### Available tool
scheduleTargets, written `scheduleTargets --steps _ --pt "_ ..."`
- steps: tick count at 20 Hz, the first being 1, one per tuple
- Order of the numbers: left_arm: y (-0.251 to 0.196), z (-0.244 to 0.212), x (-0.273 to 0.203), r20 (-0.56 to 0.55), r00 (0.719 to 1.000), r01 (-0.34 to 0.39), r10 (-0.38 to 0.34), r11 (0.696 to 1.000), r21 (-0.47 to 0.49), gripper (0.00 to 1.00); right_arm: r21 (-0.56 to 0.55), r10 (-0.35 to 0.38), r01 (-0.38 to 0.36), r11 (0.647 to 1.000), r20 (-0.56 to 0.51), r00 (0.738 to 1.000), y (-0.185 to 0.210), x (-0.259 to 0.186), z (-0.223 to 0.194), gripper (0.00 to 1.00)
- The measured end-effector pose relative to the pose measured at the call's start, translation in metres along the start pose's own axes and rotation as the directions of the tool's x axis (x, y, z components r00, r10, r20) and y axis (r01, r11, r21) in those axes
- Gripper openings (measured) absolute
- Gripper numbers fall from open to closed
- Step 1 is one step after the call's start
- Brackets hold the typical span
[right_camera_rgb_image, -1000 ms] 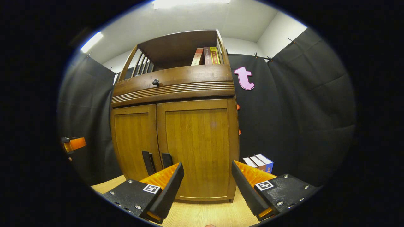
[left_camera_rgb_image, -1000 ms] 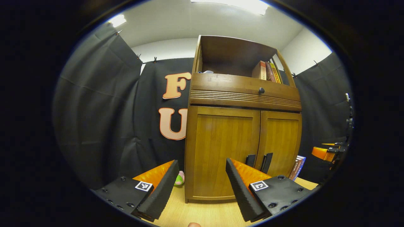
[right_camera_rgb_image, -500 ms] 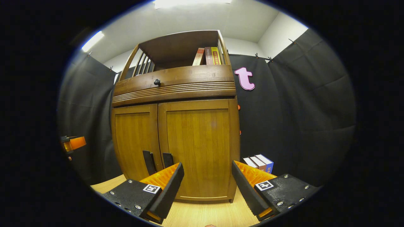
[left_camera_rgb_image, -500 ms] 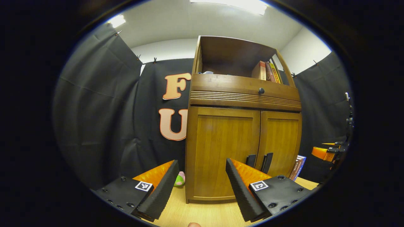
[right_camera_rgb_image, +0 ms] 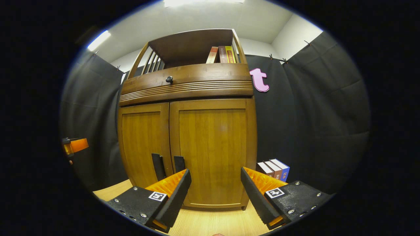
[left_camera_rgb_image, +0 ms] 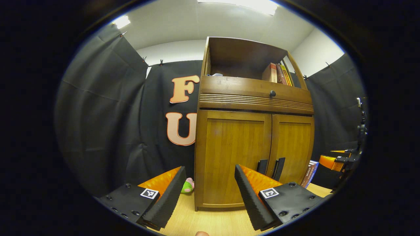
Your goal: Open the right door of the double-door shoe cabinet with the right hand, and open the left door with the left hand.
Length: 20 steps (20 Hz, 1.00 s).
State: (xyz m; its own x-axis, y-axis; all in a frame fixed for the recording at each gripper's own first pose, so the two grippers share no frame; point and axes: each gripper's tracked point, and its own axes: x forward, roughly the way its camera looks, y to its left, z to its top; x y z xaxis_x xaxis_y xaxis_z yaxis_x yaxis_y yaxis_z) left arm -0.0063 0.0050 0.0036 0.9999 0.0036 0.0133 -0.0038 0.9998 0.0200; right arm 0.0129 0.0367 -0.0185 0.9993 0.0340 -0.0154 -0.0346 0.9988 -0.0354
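1. Nothing done yet, by the look of it: both doors of the shoe cabinet point(right_camera_rgb_image: 187, 131) closed flush, right door point(right_camera_rgb_image: 213, 150) and left door point(left_camera_rgb_image: 234, 157) meeting at the centre seam.
2. Both openings left to do, right door first with the right hand, then the left door with the left.
3. Right gripper point(right_camera_rgb_image: 213, 193) spread wide, holding nothing, facing the lower part of the cabinet's right door and apart from it.
4. Right handle point(right_camera_rgb_image: 179, 163) low on the cabinet beside the centre seam, just above and left of this gripper's left finger, not between the fingers; left handle point(right_camera_rgb_image: 158, 166) just beyond it.
5. Left gripper point(left_camera_rgb_image: 208, 193) likewise spread and empty, pointed at the lower left door, short of the cabinet front.
6. In the left gripper view, left handle point(left_camera_rgb_image: 262, 166) peeking just above the right-hand finger, outside the gap.
7. Likely need: shifting each gripper toward the cabinet's centre seam to bring its handle between the fingers before closing.
8. Books point(right_camera_rgb_image: 274, 168) on the floor at the cabinet's right side, more books point(right_camera_rgb_image: 224, 54) on its top shelf, drawer knob point(right_camera_rgb_image: 169, 79) above the doors.
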Motion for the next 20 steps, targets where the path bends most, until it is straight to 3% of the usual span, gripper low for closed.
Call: scheduleTargets --steps 9,10,13,14,17,18,20 --pt "0.011 -0.006 -0.004 -0.004 1.000 -0.011 0.011 1.000 0.002 0.99 -0.014 0.069 -0.070 0.997 -0.058 0.996 0.053 0.041 -0.036 0.94" --pt "0.013 -0.006 -0.004 -0.004 1.000 -0.012 0.012 1.000 0.001 0.99 -0.012 0.067 -0.068 0.998 -0.063 0.996 0.057 0.048 -0.039 0.97" --pt "0.017 -0.008 -0.005 -0.005 1.000 -0.018 0.018 1.000 0.004 0.97 -0.004 0.062 -0.062 0.998 -0.074 0.995 0.067 0.070 -0.047 0.94" --pt "0.018 -0.009 -0.006 -0.007 1.000 -0.020 0.020 1.000 0.007 0.99 -0.006 0.060 -0.060 0.998 -0.073 0.996 0.070 0.077 -0.049 1.00" --pt "0.023 -0.012 -0.005 -0.014 1.000 -0.027 0.027 1.000 0.009 0.99 0.000 0.052 -0.052 0.999 -0.067 0.996 0.076 0.097 -0.056 1.00" --pt "0.025 -0.014 -0.004 -0.018 0.999 -0.030 0.030 1.000 0.009 0.99 -0.001 0.052 -0.052 0.999 -0.073 0.996 0.076 0.103 -0.061 0.93" --pt "0.029 -0.016 -0.004 -0.023 0.999 -0.037 0.038 0.999 0.012 0.95 0.008 0.053 -0.052 0.999 -0.086 0.995 0.080 0.115 -0.070 0.91"
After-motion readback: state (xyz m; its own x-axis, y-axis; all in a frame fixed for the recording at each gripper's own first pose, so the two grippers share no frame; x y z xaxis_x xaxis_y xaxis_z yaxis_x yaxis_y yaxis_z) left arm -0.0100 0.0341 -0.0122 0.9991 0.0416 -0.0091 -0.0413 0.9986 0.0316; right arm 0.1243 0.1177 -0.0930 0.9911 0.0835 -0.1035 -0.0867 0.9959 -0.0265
